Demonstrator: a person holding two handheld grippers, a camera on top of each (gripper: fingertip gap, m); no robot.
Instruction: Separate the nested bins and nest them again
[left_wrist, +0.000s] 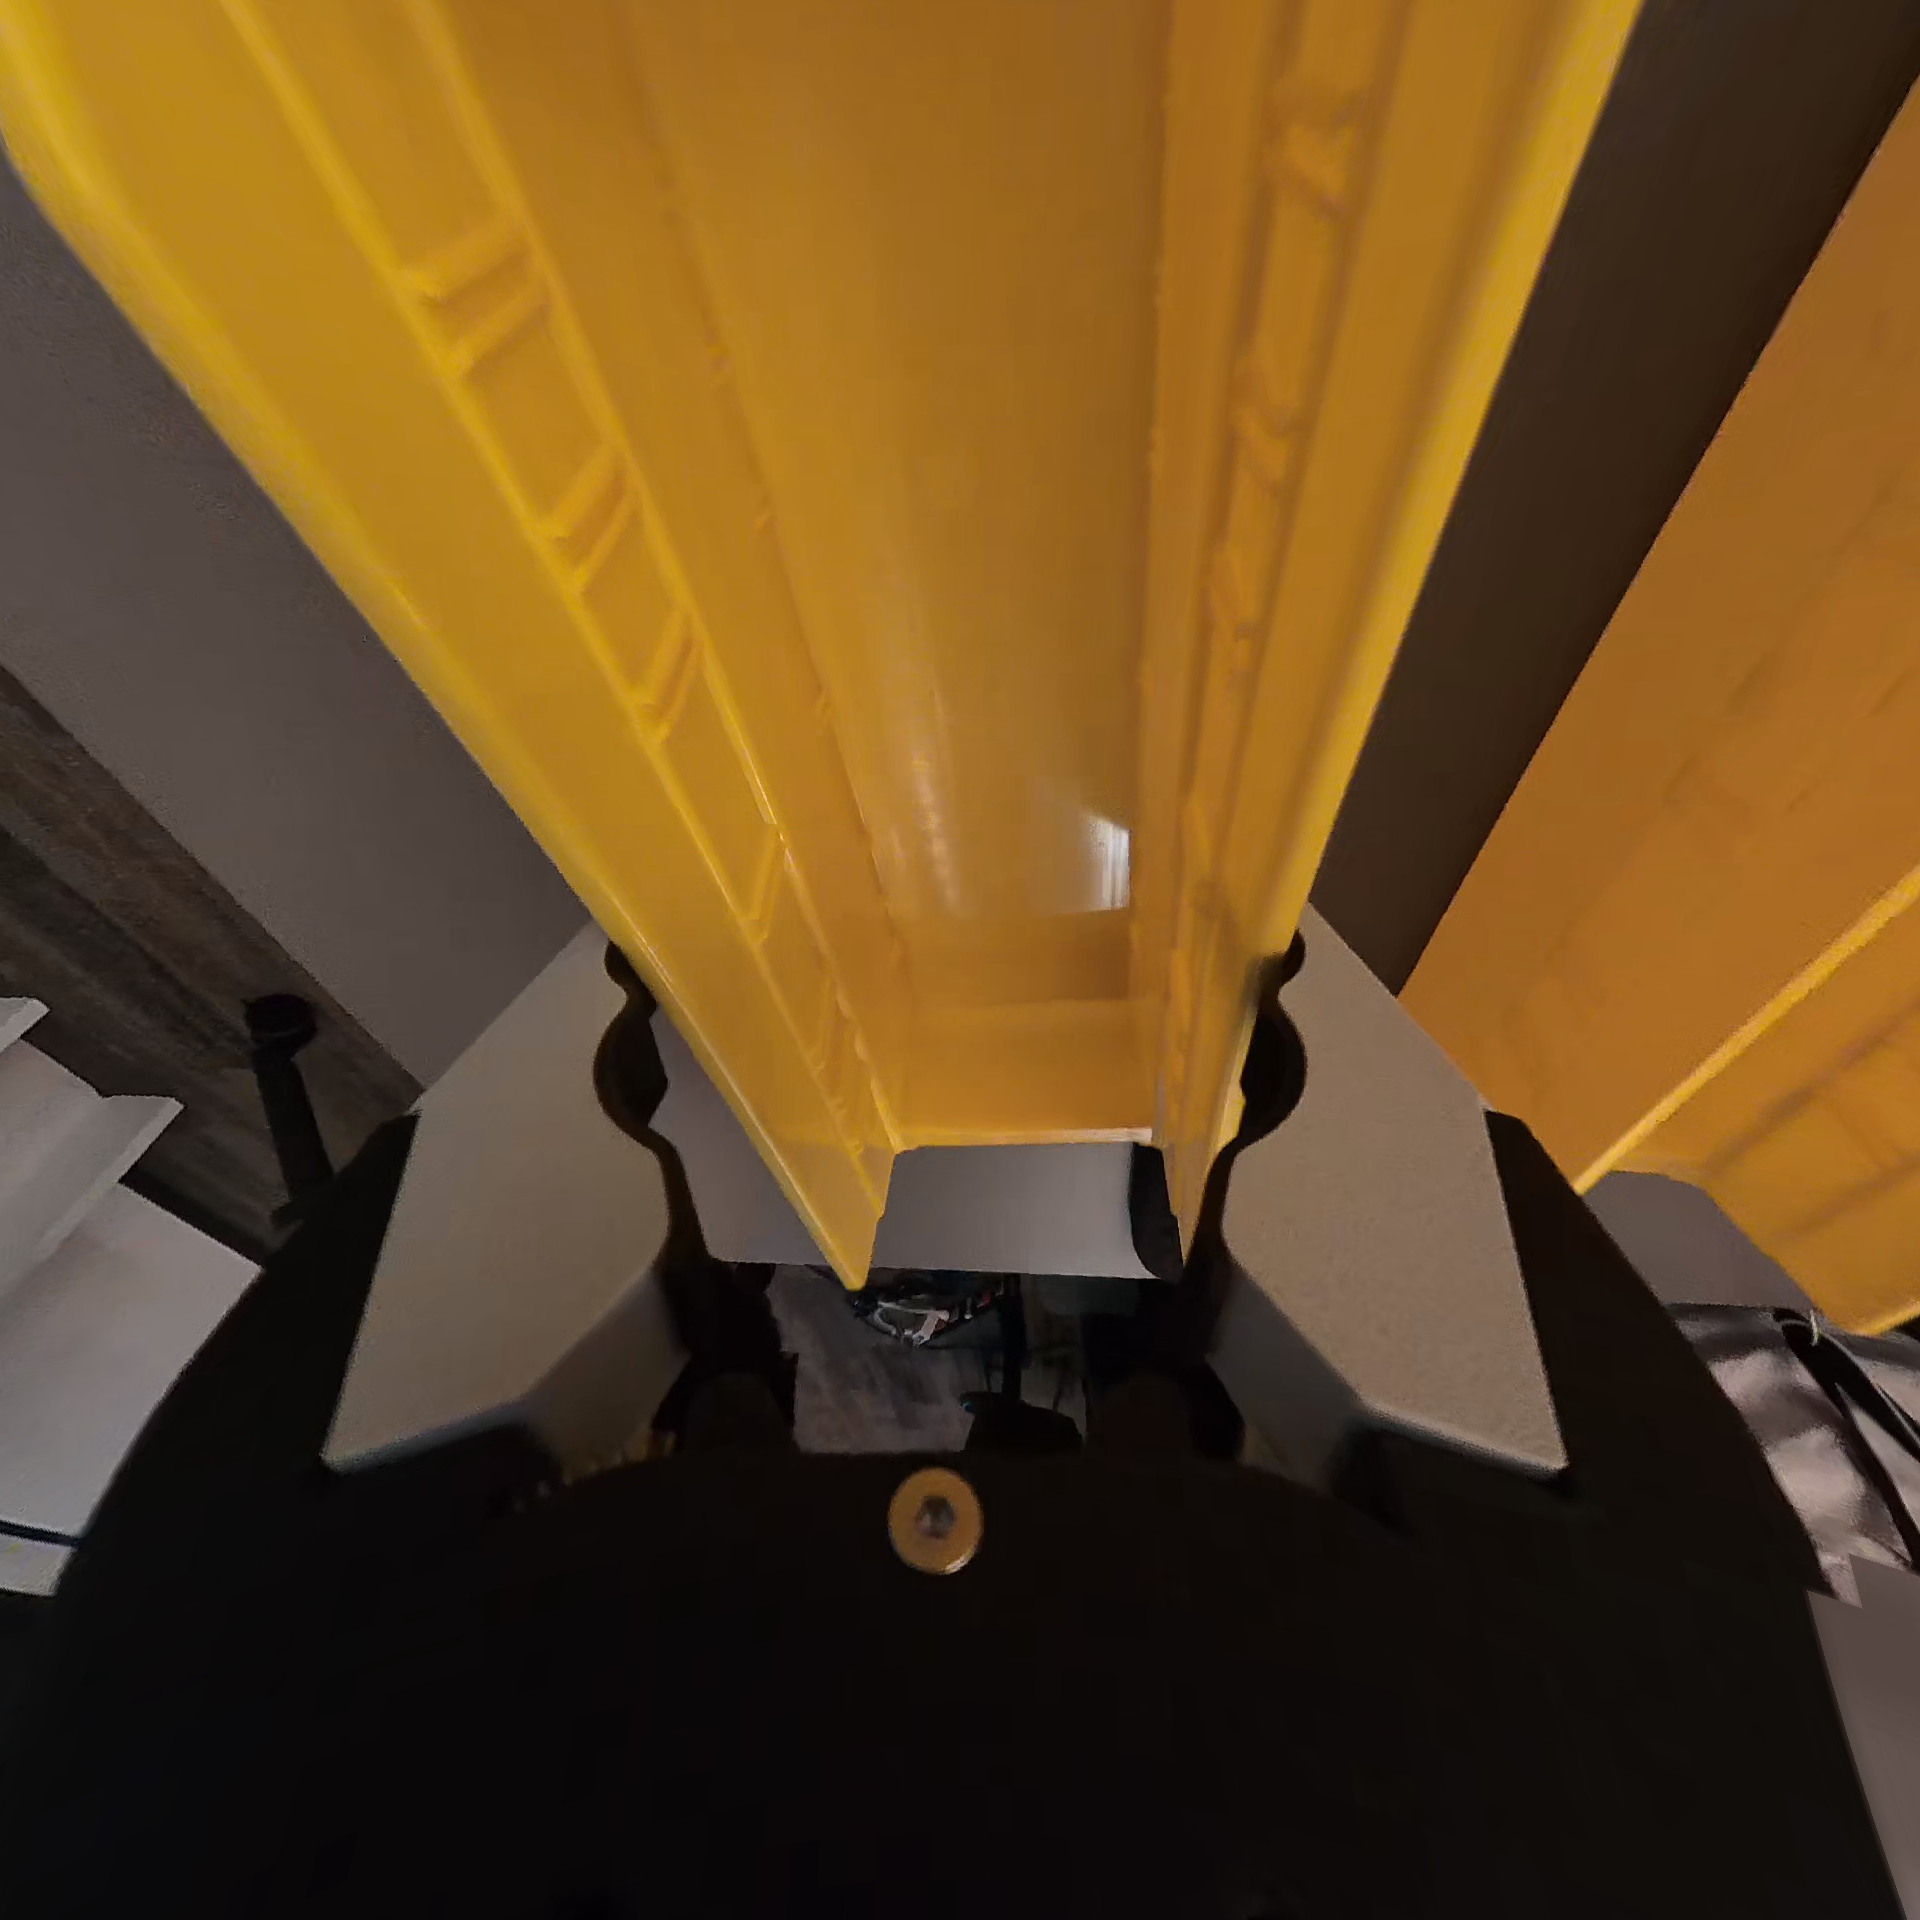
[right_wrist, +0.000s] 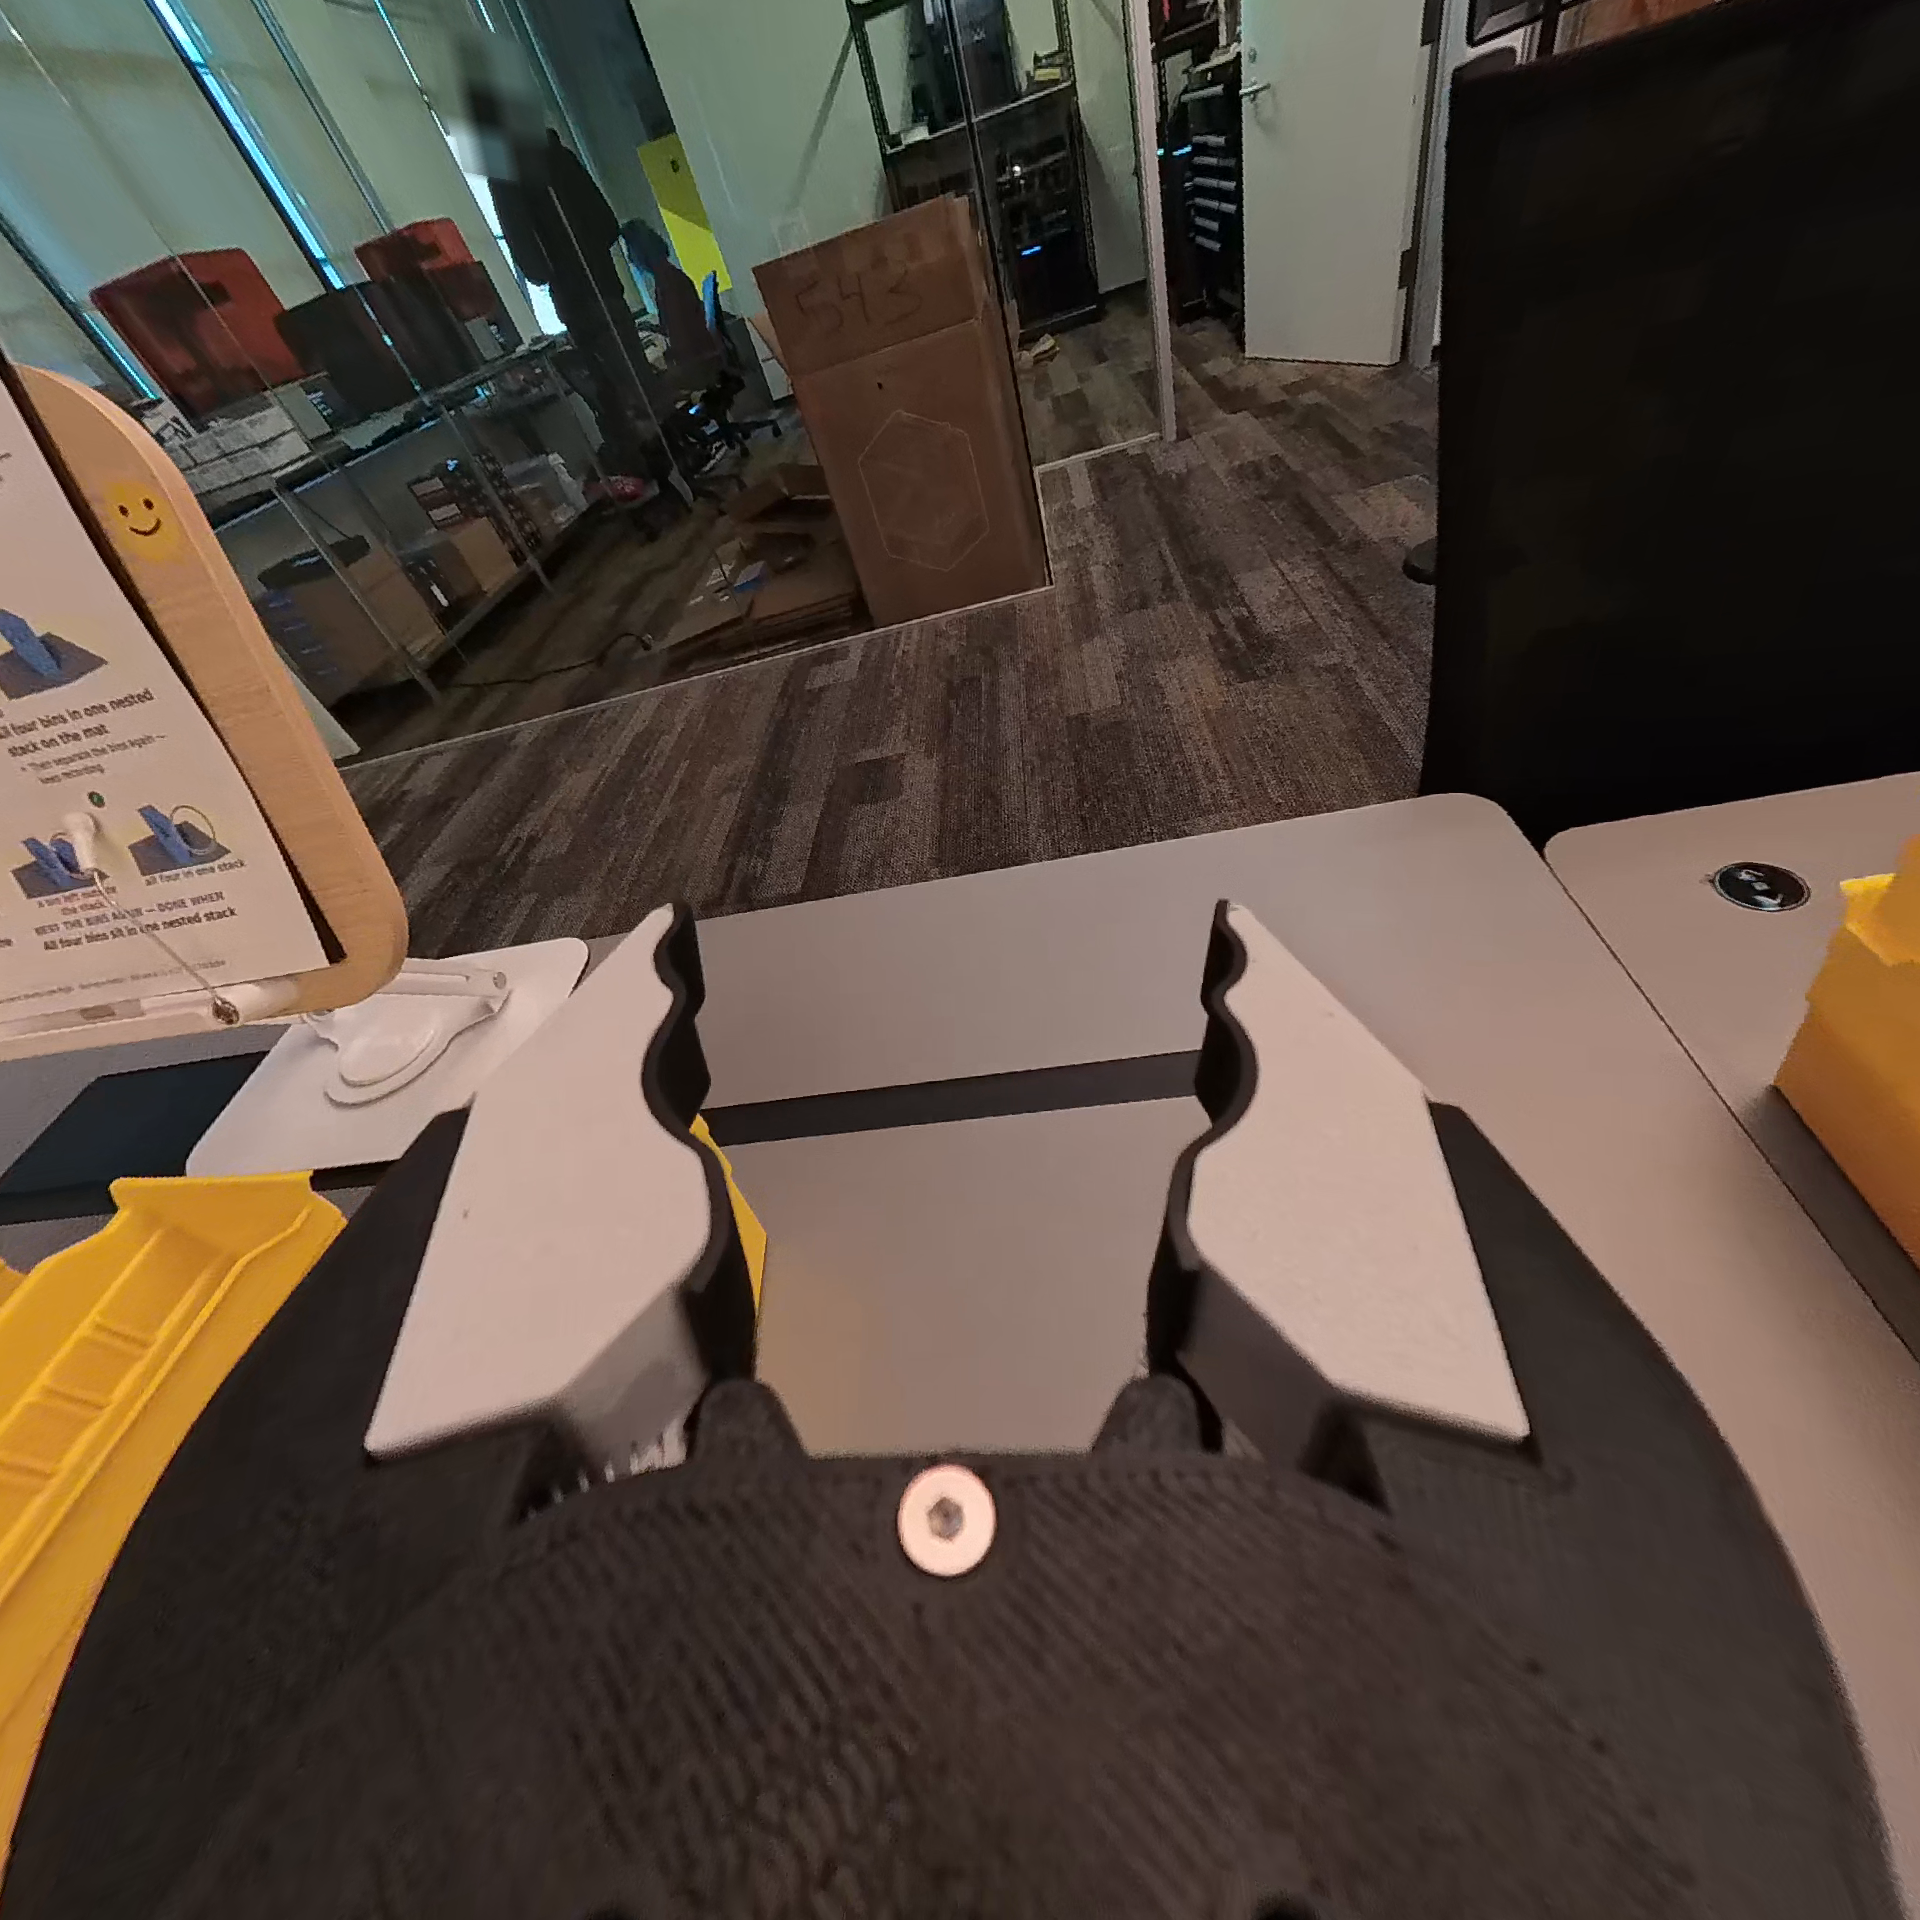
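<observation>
Left claw (left_wrist: 951, 951) clamped a yellow bin (left_wrist: 831, 468), lifted mid-separation; right claw (right_wrist: 951, 997) gaped empty. Next: set it down.

**Office workspace beside a glass-walled storage and lab room**

Grey desks (right_wrist: 1091, 935) pushed edge to edge, with patterned carpet tiles (right_wrist: 1039, 707) beyond the far edge. Behind a glass partition (right_wrist: 416, 364): metal shelving (right_wrist: 977, 156), a tall cardboard box (right_wrist: 904, 416), office chairs (right_wrist: 717, 405), red-hooded machines (right_wrist: 197, 322) on a bench. At the left edge of the desk, a wood-framed instruction sheet (right_wrist: 125, 727) on a white stand.
</observation>
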